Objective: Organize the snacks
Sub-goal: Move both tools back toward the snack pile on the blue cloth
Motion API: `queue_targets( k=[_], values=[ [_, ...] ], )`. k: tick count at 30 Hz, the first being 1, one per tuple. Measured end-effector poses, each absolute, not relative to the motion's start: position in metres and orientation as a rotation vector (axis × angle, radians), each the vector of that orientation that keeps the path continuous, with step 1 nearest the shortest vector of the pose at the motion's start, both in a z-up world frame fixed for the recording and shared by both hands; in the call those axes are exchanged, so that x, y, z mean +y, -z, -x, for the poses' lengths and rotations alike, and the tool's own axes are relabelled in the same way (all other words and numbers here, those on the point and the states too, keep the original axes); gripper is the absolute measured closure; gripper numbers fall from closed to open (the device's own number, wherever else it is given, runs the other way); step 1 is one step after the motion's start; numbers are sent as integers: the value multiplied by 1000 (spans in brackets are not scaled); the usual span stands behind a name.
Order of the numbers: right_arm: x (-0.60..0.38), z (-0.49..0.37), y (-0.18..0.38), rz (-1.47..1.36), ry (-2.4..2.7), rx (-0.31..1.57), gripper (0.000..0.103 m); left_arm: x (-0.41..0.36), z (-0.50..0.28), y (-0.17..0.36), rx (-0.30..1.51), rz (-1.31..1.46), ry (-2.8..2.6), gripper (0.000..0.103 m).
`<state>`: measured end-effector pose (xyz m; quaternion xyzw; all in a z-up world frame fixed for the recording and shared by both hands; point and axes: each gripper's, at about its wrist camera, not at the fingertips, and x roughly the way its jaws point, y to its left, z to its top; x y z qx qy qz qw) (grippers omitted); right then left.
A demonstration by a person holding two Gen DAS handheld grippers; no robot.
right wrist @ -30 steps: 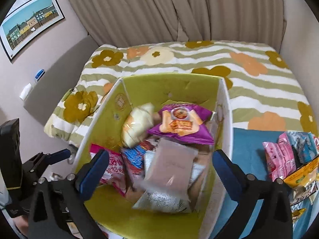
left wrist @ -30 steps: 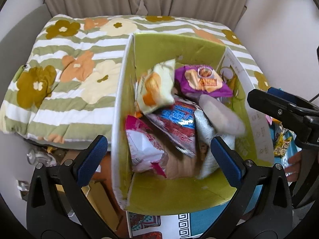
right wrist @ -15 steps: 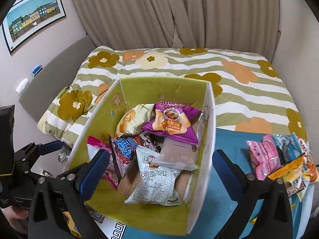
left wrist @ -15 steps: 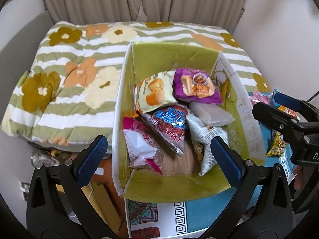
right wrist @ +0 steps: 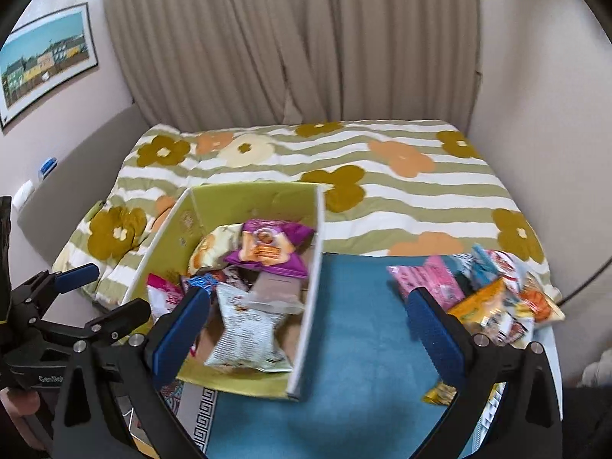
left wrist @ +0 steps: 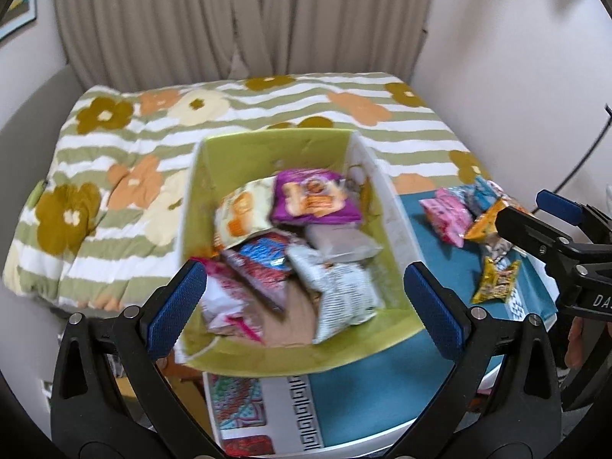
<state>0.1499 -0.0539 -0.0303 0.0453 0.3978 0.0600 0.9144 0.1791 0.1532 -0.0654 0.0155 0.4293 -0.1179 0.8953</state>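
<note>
Left wrist view is smeared by motion, so the print on the packets in the green box (left wrist: 264,355) cannot be read, and the purple packet (left wrist: 313,199) partly covers its neighbours. Both the left gripper (left wrist: 306,302) and the right gripper (right wrist: 306,325) are spread wide and empty. The box lies ahead of the left gripper; the loose snack pile (right wrist: 493,294) sits on the blue mat (right wrist: 355,325), ahead-right of the right gripper.
</note>
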Motion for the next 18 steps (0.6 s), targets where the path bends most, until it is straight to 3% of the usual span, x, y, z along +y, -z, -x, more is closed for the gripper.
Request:
queue_targets(
  k=[8, 18],
  values=[
    [-134, -119, 21, -111, -29, 790, 0, 73, -169, 59, 874, -51, 335, 1],
    [-261, -108, 29, -91, 13, 804, 0, -58, -160, 88, 966, -46, 435, 1]
  ],
)
